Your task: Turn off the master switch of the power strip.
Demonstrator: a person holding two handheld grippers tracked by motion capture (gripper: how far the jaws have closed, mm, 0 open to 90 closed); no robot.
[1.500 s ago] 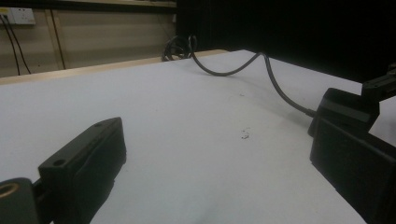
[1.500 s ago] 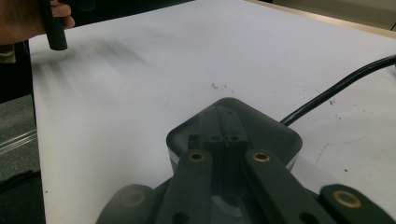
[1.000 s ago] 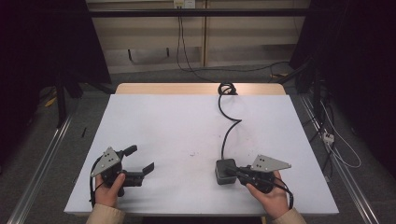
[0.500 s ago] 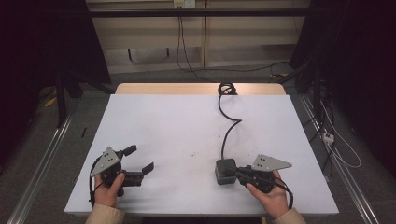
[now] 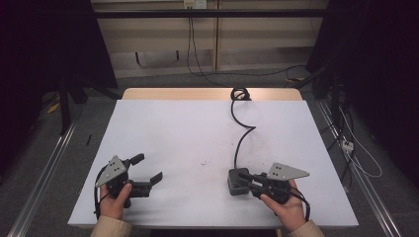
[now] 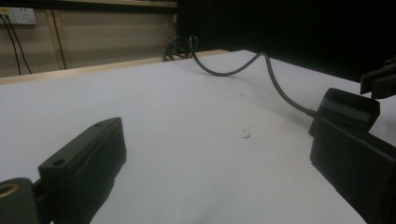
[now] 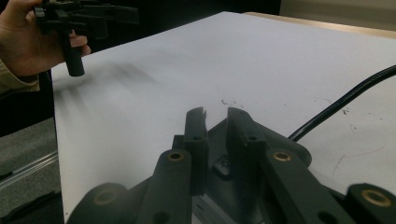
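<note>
Adapter (image 5: 237,180): black block on the white table (image 5: 188,133), near its front edge, its cable (image 5: 243,138) running to the far edge | right gripper (image 5: 243,178): over the adapter, jaws narrow, just been opening, a small gap between them, nothing pinched | left gripper (image 5: 147,169): well left of the adapter, jaws wide, empty

Both hand-held tools are matte black. The left gripper (image 5: 146,170) carries a grey three-cornered plate with small dark holes on top, and a thin black cable loops down beside its handle. The right gripper (image 5: 242,178) wears a matching grey plate, with a black cable curling round the wrist. Up close, the right gripper's linkage arms show brass-coloured round bushings at the pivots. The person's sleeves are beige, ending in plain cuffs.
</note>
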